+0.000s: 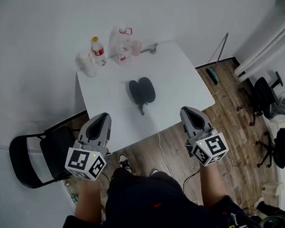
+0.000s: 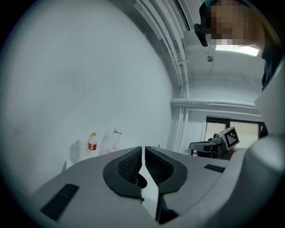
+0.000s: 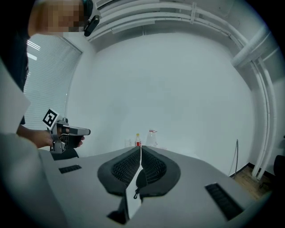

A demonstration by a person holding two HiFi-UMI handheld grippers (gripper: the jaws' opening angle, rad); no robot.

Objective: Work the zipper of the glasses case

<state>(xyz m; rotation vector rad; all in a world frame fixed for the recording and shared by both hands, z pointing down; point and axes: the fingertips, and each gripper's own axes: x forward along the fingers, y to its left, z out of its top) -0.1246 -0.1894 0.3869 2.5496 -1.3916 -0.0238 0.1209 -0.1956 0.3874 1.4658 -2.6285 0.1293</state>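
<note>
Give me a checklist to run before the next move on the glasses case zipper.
1. Glasses case free on the table, apart from the bottles: ok.
2. Zipper pull in view, pointing toward the person: ok.
3. Zipper open or closed: cannot tell.
4. Left gripper and right gripper empty: ok.
5. Jaws apart for a grasp: not ok, both shut.
6. Grippers at the case: not ok, both near the table's front edge.

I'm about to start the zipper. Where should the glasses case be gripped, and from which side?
Probably the thin tab sticking out of the glasses case toward the table's near edge: it is narrow and points that way, so come from the near side. Its two lobes lie flat and broad.
</note>
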